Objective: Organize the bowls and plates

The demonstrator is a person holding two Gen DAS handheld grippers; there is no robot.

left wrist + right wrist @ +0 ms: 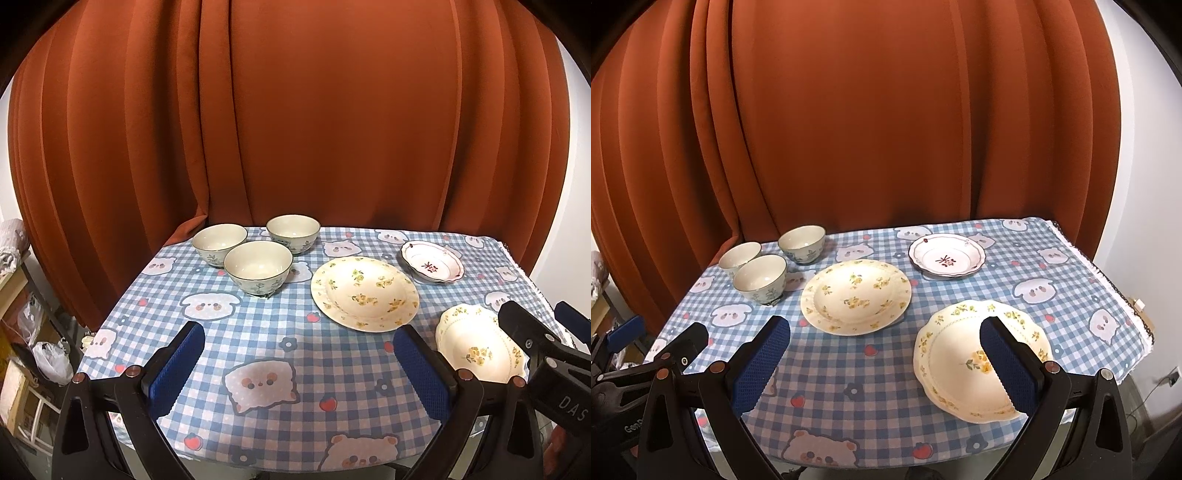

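My left claw [299, 363] hangs with its blue pads wide apart, holding nothing, above the near edge of a table [258, 332] covered in blue checked cloth printed with bears. Ahead and to its left, three cream bowls [258, 268] with blue floral sides sit clustered, nearly touching. Straight ahead lies a large round plate with yellow flowers [365, 292]. Farther right sits a small white dish with a red motif [433, 261]. Only my right camera shows the scalloped yellow-flowered plate [960, 354] whole; the left view has it partly hidden. My right claw [884, 363] is also spread wide and empty, its right pad [1006, 365] over that plate. An orange curtain [886, 110] hangs behind.
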